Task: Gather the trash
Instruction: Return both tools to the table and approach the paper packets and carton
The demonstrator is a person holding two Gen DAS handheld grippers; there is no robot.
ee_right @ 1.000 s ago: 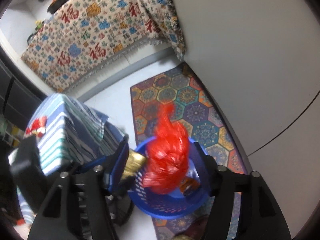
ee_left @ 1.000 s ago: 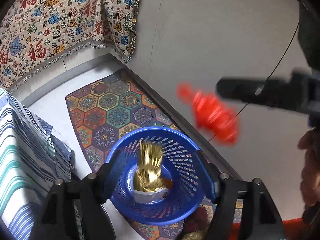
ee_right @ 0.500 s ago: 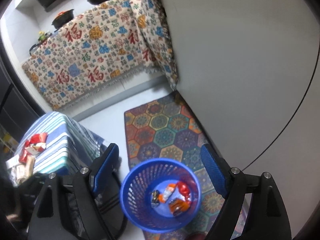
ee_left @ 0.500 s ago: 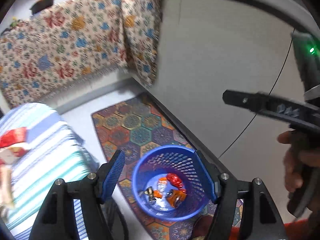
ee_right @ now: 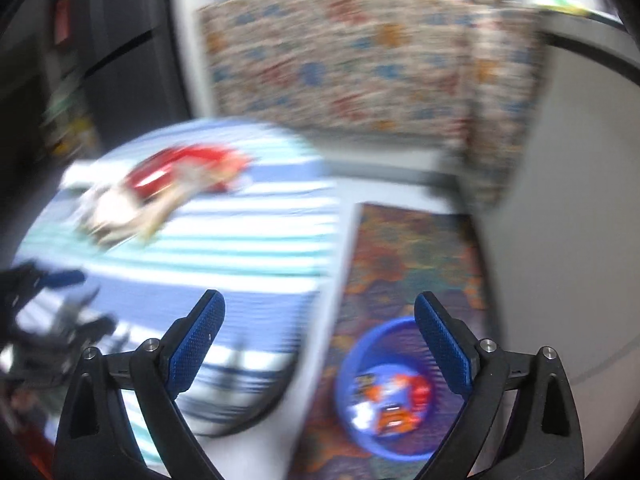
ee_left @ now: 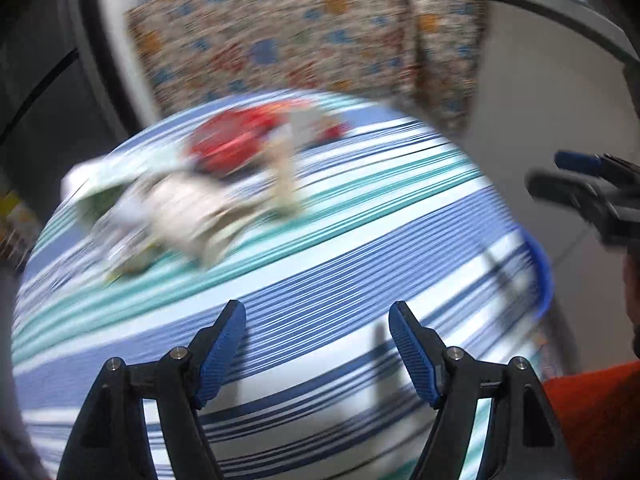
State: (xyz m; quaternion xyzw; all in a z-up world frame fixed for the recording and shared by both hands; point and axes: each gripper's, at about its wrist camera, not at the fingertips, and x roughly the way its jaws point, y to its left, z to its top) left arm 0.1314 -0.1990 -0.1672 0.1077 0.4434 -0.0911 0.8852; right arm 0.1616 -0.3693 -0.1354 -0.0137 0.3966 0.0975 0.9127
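We note both the left gripper (ee_left: pixel 316 344) and right gripper (ee_right: pixel 320 332) with jaws apart, holding nothing. The blurred trash pile (ee_left: pixel 208 196) lies upper left on the striped tabletop (ee_left: pixel 360 272), well beyond the jaws. The blue basket (ee_right: pixel 384 392), lower right, holds wrappers.

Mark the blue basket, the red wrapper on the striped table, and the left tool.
blue basket (ee_right: pixel 352 364), right wrist view, left rim.
red wrapper (ee_left: pixel 232 144), left wrist view, middle.
left tool (ee_left: pixel 318 348), left wrist view, midway between fingertips.

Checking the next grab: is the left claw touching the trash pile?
Apart. The left wrist view shows the open left claw well short of the trash pile, striped cloth between.
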